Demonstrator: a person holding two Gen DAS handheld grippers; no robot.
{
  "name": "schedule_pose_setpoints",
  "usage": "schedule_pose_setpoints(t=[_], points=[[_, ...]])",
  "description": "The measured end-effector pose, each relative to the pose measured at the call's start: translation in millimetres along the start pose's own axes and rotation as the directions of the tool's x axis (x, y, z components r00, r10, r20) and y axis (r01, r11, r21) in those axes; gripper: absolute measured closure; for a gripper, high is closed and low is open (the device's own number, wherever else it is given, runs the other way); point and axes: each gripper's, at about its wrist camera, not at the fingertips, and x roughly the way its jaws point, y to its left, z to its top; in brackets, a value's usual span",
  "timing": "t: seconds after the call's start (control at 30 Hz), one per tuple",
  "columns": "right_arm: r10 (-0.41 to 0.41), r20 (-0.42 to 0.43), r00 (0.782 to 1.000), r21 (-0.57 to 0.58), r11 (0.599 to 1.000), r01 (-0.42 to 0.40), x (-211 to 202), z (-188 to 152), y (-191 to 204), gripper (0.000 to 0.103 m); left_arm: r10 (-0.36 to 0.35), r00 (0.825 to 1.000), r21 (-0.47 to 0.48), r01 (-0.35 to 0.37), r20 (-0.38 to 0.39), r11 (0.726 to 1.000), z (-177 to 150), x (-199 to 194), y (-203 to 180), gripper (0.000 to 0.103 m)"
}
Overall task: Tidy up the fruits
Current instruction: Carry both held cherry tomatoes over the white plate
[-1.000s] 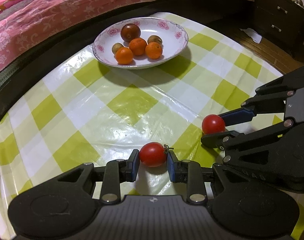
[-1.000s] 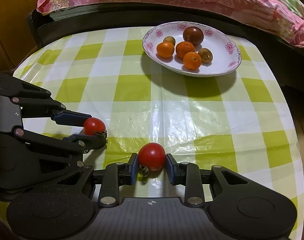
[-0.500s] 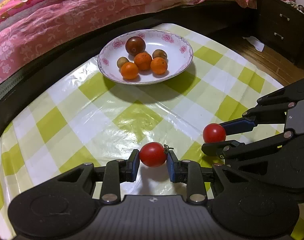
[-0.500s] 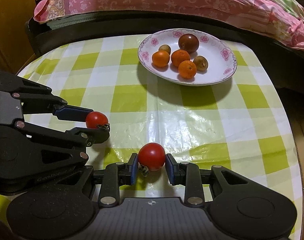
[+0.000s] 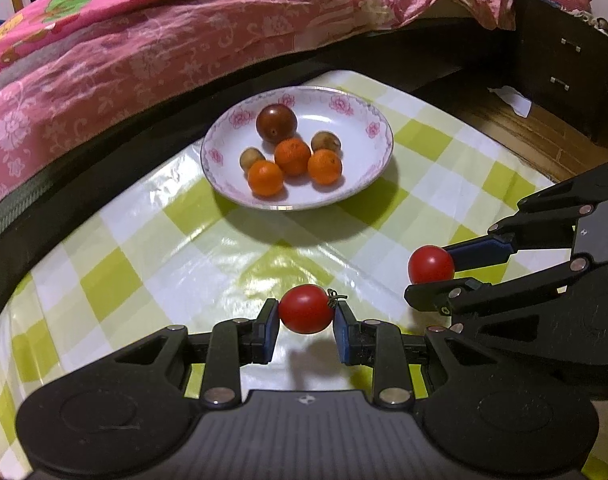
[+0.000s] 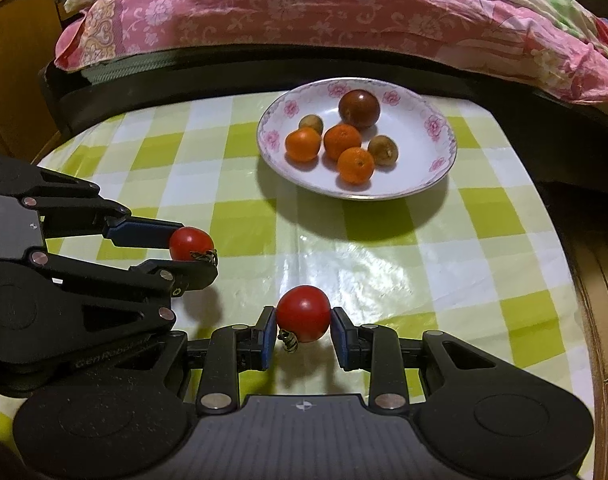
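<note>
My left gripper [image 5: 306, 322] is shut on a red tomato [image 5: 306, 309] with its stem to the right, held above the checked tablecloth. My right gripper [image 6: 302, 330] is shut on a second red tomato [image 6: 303, 313], stem at the lower left. Each gripper shows in the other's view: the right gripper [image 5: 430, 276] with its tomato [image 5: 430, 264], the left gripper [image 6: 193, 254] with its tomato [image 6: 190, 243]. A white flowered plate [image 5: 368, 128] [image 6: 436, 128] sits ahead at the table's far side, holding three oranges, two small brown fruits and a dark reddish-brown fruit.
A bed with a pink flowered quilt [image 5: 143, 40] [image 6: 304, 8] runs along the table's far edge. A dark drawer cabinet [image 5: 564, 64] stands on the wooden floor to the right. The yellow-green checked tablecloth [image 5: 163, 264] covers the table.
Both grippers have risen with their tomatoes and tilted up; the plate now sits lower and nearer the middle of both views. Both grips are unchanged.
</note>
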Motion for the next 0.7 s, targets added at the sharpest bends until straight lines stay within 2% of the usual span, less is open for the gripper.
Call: schedule_pose_setpoints(t=[0.47, 0.7], points=[[-0.020, 0.068, 0.997, 0.066, 0.998, 0.016, 2.5, 31.0, -22.6, 0.077, -0.002, 0.998, -0.018, 0.003, 0.065, 1.000, 42.0, 10.8, 14.5, 0.066], [-0.037, 0.110, 0.993, 0.052, 0.998, 0.032, 10.6, 51.5, -26.9, 0.077, 0.007, 0.996, -0.049, -0.003, 0.085, 0.999, 59.7, 25.8, 26.7, 0.066]])
